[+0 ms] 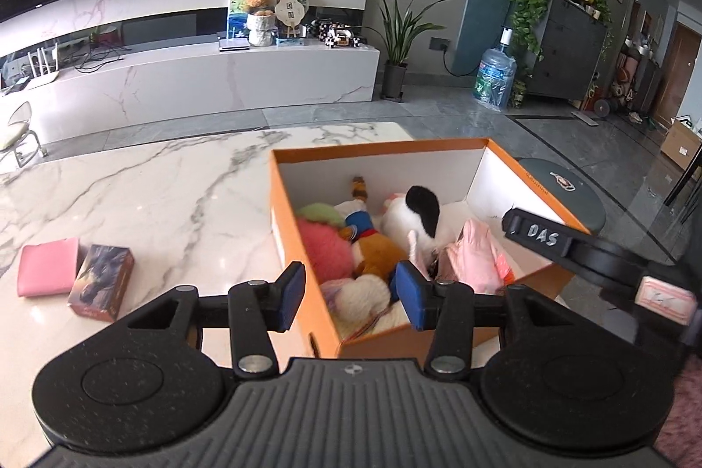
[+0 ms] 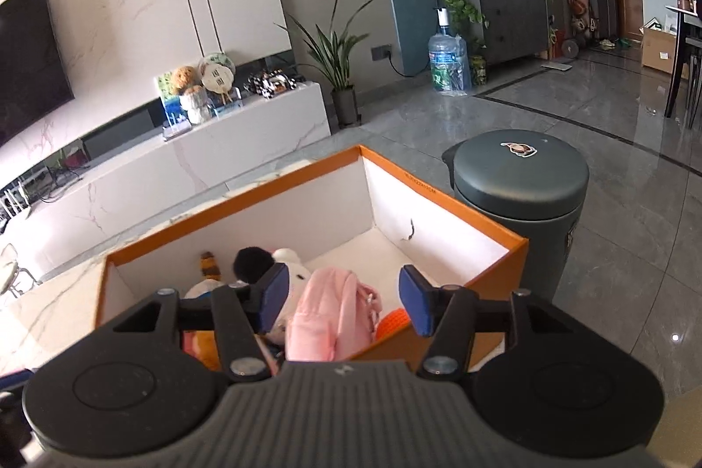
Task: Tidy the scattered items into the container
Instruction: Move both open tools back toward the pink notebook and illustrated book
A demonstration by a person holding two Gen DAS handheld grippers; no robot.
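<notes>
Mid-tidy on a marble counter (image 1: 153, 178): the orange box (image 1: 298, 248) is already part-filled w/ soft toys, incl. a black-and-white plush (image 1: 417, 213) and a pink fluffy ball (image 1: 324, 244). Left tongs (image 1: 349, 294) hang over the box's near corner, blue pads spread wide, nothing between them. Right tongs (image 2: 344, 303) are likewise wide apart and empty above the box interior, w/ a pink plush bag (image 2: 329, 319) lying in the box just below them, apparently just deposited. Two items remain outside, at approx. 9 o'clock from the box in the left wrist view: a pink wallet (image 1: 48, 266) and, beside it, a small printed carton (image 1: 103, 281). Next move, by the look of it: left tongs swing out to 9 o'clock, drop to counter level and close on the carton's narrow sides.
</notes>
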